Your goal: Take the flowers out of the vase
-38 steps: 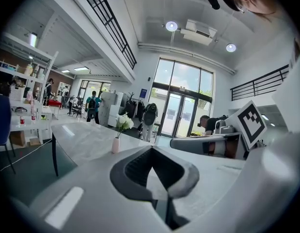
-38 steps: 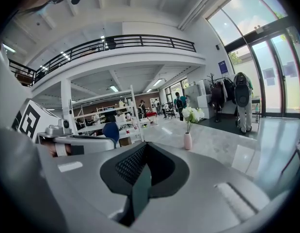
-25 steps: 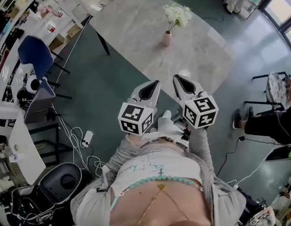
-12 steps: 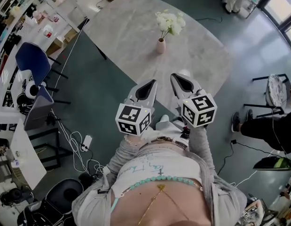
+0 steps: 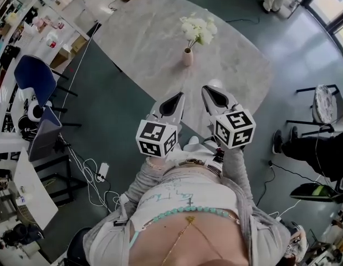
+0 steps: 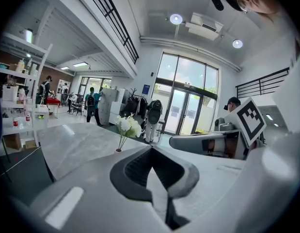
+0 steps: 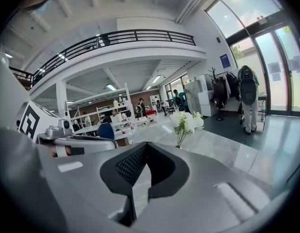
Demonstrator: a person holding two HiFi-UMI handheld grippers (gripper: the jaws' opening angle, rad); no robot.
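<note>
Both grippers are up in front of the person's torso, side by side w/ a gap btwn them, aimed fwd and a bit down toward the table [image 5: 154,43]. Left gripper [image 5: 177,99]: jaws pressed together tip to tip and empty. In the left gripper view only the dark hollow behind the tips shows, lined by the ribbed pads [image 6: 137,168]. Right gripper [image 5: 211,92]: same, jaws closed and gripping nothing, and the right gripper view shows its tips meeting above the same kind of hollow. Marker cubes sit at the rear of each unit, left cube [image 5: 156,139] and right cube [image 5: 234,128]. In head view both tips sit at approx the near table edge. Flowers [image 5: 198,29] are a white bunch on green stems, standing upright in the vase [image 5: 187,57]. The vase is small and pink, alone on the grey marble-look top, roughly mid-table and well apart from both grippers. Left gripper view has the blooms left of the jaw tips, w/ the vase body mostly hidden behind the jaw. Right gripper view has them just right of the tips, vase again barely visible. Surroundings: blue chair [image 5: 32,77] left of the table, cables [image 5: 96,170] on the dark floor, seated person's legs [image 5: 318,148] at the right edge. Glass doors and a few standing ppl show in the bkgd of the gripper views.
</note>
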